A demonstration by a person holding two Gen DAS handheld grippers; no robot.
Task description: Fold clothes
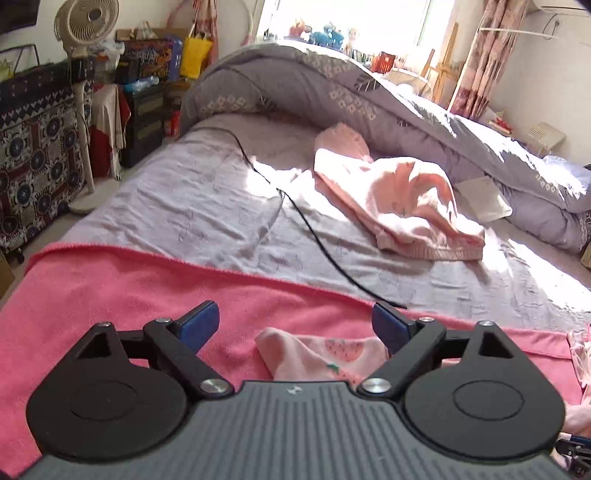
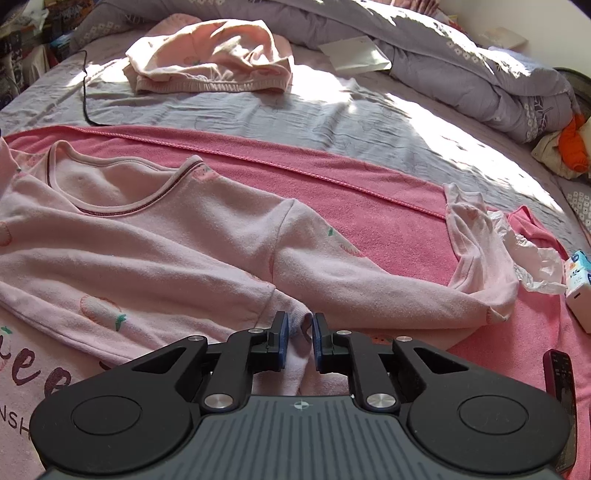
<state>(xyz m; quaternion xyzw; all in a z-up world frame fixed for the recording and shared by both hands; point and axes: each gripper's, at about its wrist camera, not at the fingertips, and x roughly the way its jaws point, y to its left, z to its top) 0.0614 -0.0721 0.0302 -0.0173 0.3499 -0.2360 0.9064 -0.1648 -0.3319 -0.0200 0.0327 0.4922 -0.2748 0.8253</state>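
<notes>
The pink long-sleeved top (image 2: 155, 236) lies spread flat, front up, on a pink towel (image 2: 369, 195) that covers the near part of the bed. Its round neckline, trimmed with a dark line, points toward the far side of the bed. Strawberry prints and dark lettering show on the fabric. One sleeve extends to the right in the right wrist view and bends back at its cuff end, near crumpled white paper (image 2: 532, 258).

The right gripper (image 2: 299, 334) sits low over the seam zone where that sleeve meets the body. Its blue-padded fingers (image 2: 282, 332) stand close together with a fold of the pink fabric bunched between them; the pads appear to pinch this fold.

The left gripper (image 1: 295, 323) hovers above the towel with its fingers (image 1: 199, 325) spread wide. A strawberry-printed part of the top (image 1: 325, 354) lies below and between the fingers, and neither pad touches it.

Beyond the towel, the grey bedsheet (image 2: 295, 110) carries a second, rumpled pink garment (image 2: 210, 59) with a ribbed hem, well apart from the top. A black cable (image 1: 314, 229) runs across the sheet, and its end reaches the far edge of the towel. A grey patterned duvet (image 1: 369, 96) is heaped along the far side of the bed. A standing fan (image 1: 86, 26) is on the floor to the left of the bed. A dark phone (image 2: 561, 376) lies on the towel, to the right of the right gripper
</notes>
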